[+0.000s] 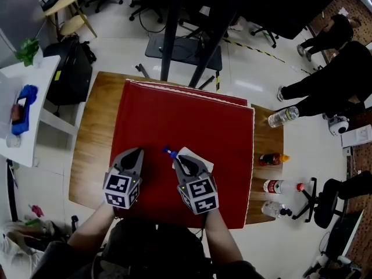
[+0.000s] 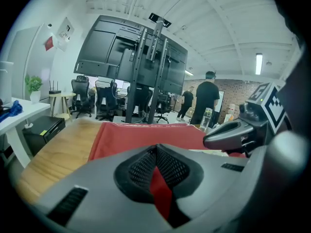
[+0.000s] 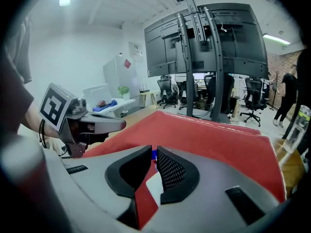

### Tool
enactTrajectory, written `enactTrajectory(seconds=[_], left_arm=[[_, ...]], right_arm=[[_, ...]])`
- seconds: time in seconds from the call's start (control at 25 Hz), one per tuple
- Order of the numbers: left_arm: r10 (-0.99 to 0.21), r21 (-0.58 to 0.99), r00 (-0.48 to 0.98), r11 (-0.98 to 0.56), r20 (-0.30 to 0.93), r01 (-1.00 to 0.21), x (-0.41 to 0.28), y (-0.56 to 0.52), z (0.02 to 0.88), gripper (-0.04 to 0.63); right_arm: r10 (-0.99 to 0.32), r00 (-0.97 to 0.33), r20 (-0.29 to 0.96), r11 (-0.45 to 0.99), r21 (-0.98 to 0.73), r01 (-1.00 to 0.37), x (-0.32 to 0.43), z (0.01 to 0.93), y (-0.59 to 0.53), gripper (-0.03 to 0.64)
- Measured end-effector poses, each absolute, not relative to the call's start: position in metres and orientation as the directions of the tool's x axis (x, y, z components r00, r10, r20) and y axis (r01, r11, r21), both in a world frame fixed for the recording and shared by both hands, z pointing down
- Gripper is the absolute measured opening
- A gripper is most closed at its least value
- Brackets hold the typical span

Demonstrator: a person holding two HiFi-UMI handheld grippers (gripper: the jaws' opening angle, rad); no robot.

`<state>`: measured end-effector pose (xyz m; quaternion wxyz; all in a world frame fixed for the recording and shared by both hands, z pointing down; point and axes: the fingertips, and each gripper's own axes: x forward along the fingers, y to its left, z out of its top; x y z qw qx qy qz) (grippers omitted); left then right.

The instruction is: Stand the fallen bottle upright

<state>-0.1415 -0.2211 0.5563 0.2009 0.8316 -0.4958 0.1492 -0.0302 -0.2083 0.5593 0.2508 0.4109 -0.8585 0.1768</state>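
Setting: a wooden table seen from above, most of its top covered by a red cloth.
Holder: 1 person, forearms entering from the bottom edge of the head view, with 1 gripper in each hand.
Fallen bottle: lies on its side on the red cloth, near the person's edge. Its blue cap points to the left of the head view, and its white label shows past the right gripper's tips.
Right gripper: angled down over the bottle, with its tips just above the neck and label. Its jaws stand slightly apart with a narrow slit between the pads. In the right gripper view the blue cap and white label show through that slit, lying under the jaws rather than pinched by them.
Left gripper: just beside the right one, to the left of the blue cap and apart from it. In the left gripper view its jaw tips meet, with only red cloth visible below them.
Other bottles: 4 along the table's right side, off the cloth.
Background: a black stand beyond the table's far edge.
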Motion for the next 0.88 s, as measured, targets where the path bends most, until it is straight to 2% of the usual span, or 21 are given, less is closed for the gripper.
enactTrajectory(seconds=[0.4, 0.64, 0.88], left_arm=[[-0.750, 0.198, 0.464, -0.422, 0.471, -0.885, -0.136, -0.241, 0.571, 0.035], [-0.728, 0.205, 0.469, -0.426, 0.500, -0.881, -0.135, -0.249, 0.580, 0.035], [-0.716, 0.209, 0.470, -0.427, 0.516, -0.880, -0.136, -0.257, 0.590, 0.035]], right_arm=[[-0.487, -0.537, 0.688, 0.697, -0.064, -0.714, -0.042, 0.579, -0.219, 0.184], [-0.410, -0.528, 0.744, 0.749, -0.056, -0.661, -0.049, 0.596, -0.226, 0.202], [-0.314, -0.454, 0.834, 0.802, -0.024, -0.597, -0.051, 0.615, -0.228, 0.238]])
